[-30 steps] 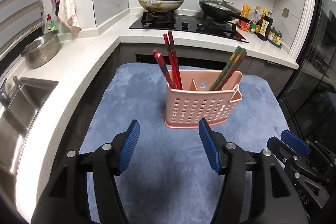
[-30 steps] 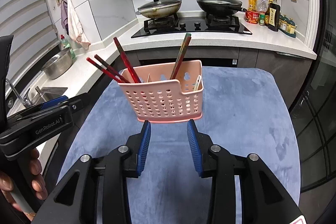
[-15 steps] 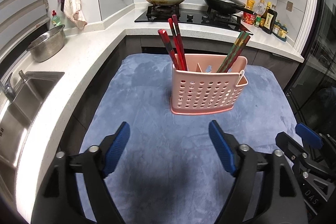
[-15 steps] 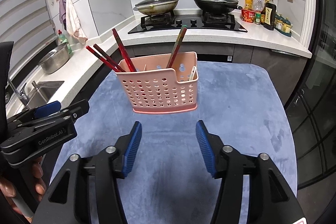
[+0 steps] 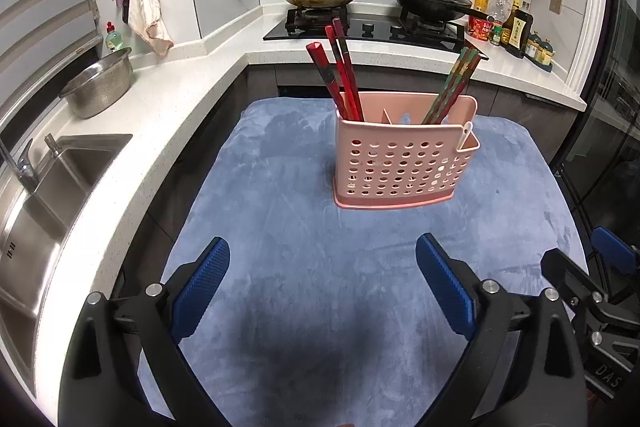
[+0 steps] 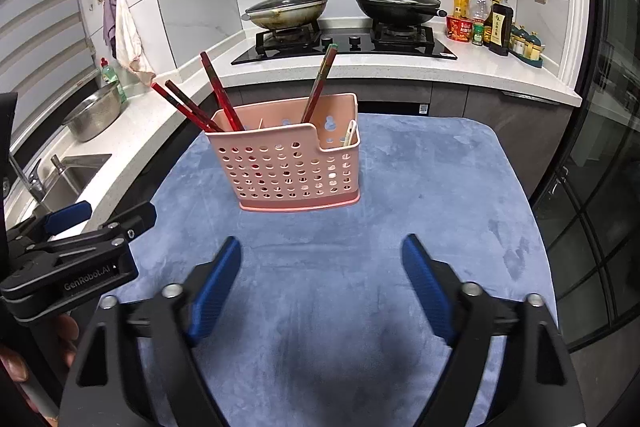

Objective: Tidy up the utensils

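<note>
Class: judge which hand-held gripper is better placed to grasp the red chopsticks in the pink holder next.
Left, probably. The red chopsticks lean toward the left hand-held gripper; the right hand-held gripper is equally open but on the holder's far side.

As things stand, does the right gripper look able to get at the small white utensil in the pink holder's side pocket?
Probably yes. The right gripper is open and empty, the blue mat between it and the pink holder is bare, and the white utensil sticks up above the pocket rim on the near right corner.
</note>
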A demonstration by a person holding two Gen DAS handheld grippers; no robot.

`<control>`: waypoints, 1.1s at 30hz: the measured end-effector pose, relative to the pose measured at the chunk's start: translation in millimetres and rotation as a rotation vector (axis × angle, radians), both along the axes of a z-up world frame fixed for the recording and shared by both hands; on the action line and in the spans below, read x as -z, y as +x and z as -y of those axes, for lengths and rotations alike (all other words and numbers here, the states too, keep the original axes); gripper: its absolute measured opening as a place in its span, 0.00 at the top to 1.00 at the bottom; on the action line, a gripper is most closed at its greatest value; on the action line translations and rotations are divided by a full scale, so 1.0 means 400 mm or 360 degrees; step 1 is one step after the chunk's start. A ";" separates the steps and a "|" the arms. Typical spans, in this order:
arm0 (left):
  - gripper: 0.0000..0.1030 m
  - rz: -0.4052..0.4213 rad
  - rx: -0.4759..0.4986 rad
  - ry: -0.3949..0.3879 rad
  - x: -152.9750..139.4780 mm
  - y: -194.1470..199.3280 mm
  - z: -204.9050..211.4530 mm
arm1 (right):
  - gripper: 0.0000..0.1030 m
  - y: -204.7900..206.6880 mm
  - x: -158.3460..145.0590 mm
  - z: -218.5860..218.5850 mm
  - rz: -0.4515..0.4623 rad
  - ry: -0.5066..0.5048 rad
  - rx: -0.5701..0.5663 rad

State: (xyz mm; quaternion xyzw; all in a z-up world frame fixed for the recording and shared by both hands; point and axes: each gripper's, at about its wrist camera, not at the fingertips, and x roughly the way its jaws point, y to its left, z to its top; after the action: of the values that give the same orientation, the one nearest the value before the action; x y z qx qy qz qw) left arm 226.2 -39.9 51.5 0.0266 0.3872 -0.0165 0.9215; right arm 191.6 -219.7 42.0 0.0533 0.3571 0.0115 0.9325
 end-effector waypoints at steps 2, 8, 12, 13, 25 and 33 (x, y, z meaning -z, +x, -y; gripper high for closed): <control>0.12 -0.0004 -0.0002 0.0006 0.001 -0.001 0.000 | 0.18 -0.003 -0.002 0.001 0.0016 -0.0007 0.0003; 0.11 -0.0016 -0.0030 0.0012 0.004 0.001 -0.006 | 0.06 -0.002 0.002 0.003 0.0003 0.0009 0.0003; 0.11 -0.0016 -0.0040 0.0019 0.008 -0.001 -0.010 | 0.06 -0.004 0.002 0.000 0.0020 -0.0020 0.0002; 0.11 -0.0017 -0.0042 0.0021 0.008 -0.001 -0.009 | 0.06 -0.004 0.002 -0.001 0.0023 -0.0030 0.0003; 0.11 -0.0011 -0.0061 0.0043 0.007 -0.002 -0.009 | 0.06 0.000 0.001 -0.012 0.0027 -0.0066 0.0008; 0.11 -0.0004 -0.0093 0.0040 0.007 -0.004 -0.011 | 0.06 -0.001 0.009 -0.014 0.0006 -0.0050 0.0003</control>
State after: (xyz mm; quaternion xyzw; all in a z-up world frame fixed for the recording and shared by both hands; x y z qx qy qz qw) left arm 224.8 -35.3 48.7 0.0267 0.3891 0.0153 0.9207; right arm 191.3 -214.1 38.6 0.0388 0.3555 0.0052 0.9339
